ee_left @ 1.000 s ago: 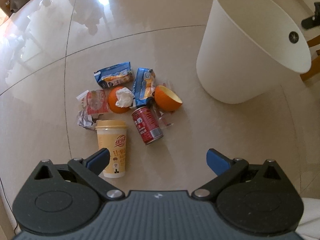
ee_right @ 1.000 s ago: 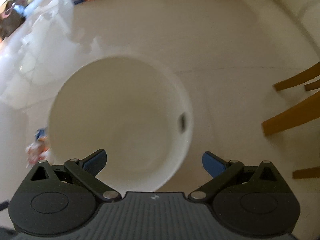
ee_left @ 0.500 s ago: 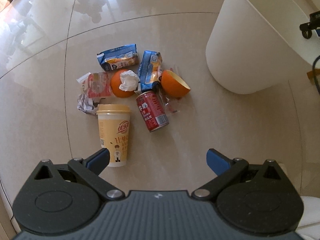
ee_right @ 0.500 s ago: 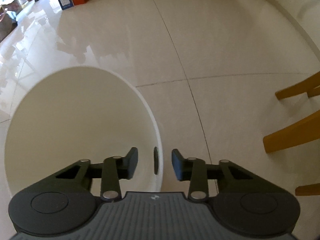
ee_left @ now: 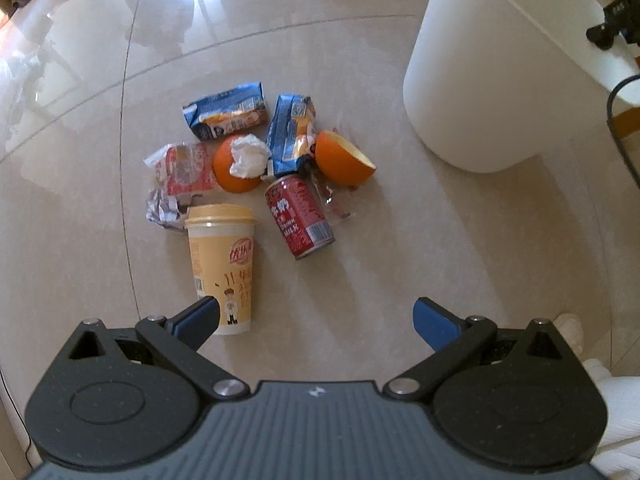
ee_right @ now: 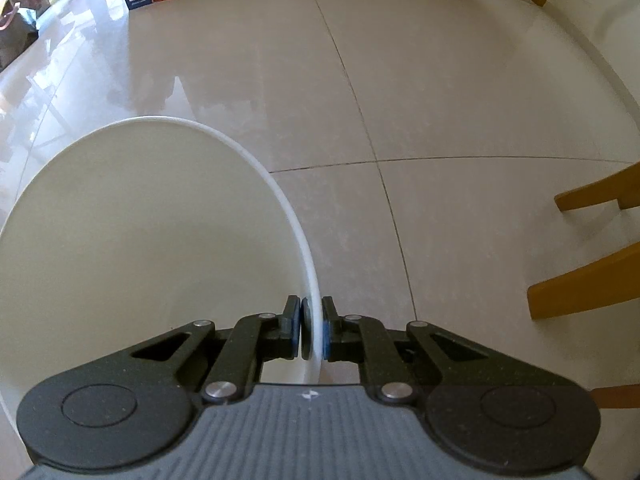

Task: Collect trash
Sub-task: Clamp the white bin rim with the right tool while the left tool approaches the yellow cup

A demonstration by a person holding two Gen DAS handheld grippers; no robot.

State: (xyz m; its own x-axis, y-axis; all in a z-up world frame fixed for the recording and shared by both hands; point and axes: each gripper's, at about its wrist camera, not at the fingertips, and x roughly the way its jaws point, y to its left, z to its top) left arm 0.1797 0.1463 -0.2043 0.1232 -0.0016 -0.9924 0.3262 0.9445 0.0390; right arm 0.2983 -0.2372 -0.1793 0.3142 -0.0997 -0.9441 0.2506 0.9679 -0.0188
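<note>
The right tool is clamped on the rim of the white bin. The left tool hangs with its jaws wide apart above the floor, the trash pile at its 12 o'clock: a yellow cup lying nearest, a red can just beside it, and the bin at 2 o'clock.

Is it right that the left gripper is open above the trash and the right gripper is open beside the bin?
Not quite. The right wrist view shows the right gripper shut on the rim of the bin. The left gripper is open above the trash.
</note>
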